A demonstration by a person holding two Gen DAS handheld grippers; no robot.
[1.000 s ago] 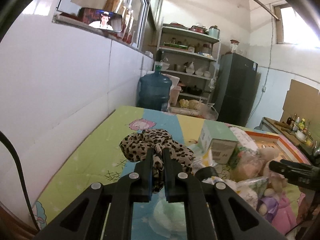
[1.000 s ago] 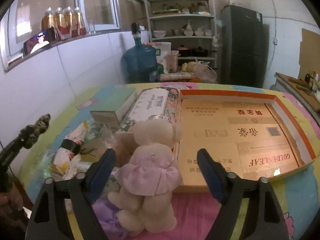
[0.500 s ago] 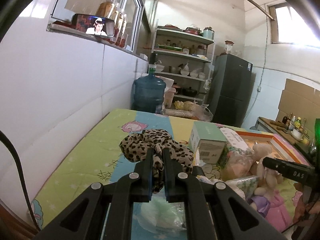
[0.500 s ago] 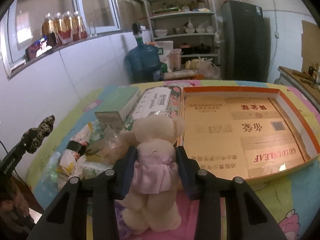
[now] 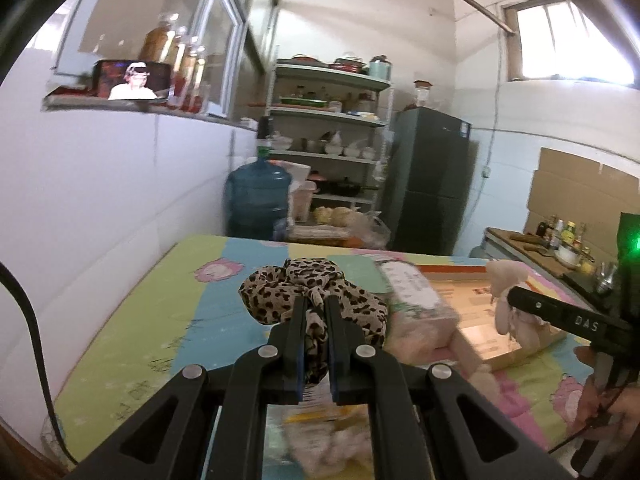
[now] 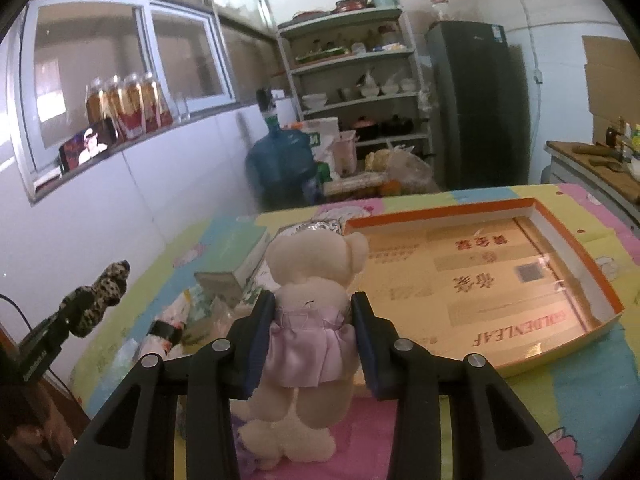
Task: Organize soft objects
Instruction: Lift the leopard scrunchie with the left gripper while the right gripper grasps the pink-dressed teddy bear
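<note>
1. The left gripper [image 5: 314,320] is clenched on a leopard-print scrunchie [image 5: 312,292], held up above the table [image 5: 132,340] near its left edge — the fabric bunches out past the closed fingers.
2. Below and just right of it, a clutter of packets [image 6: 188,312] and a pale green box [image 6: 236,264] lies on the table's left half.
3. The right gripper [image 6: 314,336] grasps a cream teddy bear [image 6: 316,276] by its waist, over the lilac dress; the bear hangs upright, back to the camera, its feet low over the pink patch near the table's front edge.
4. Just right of the bear sits an open orange-rimmed cardboard tray [image 6: 576,240] — flat, toward the table's right edge.
</note>
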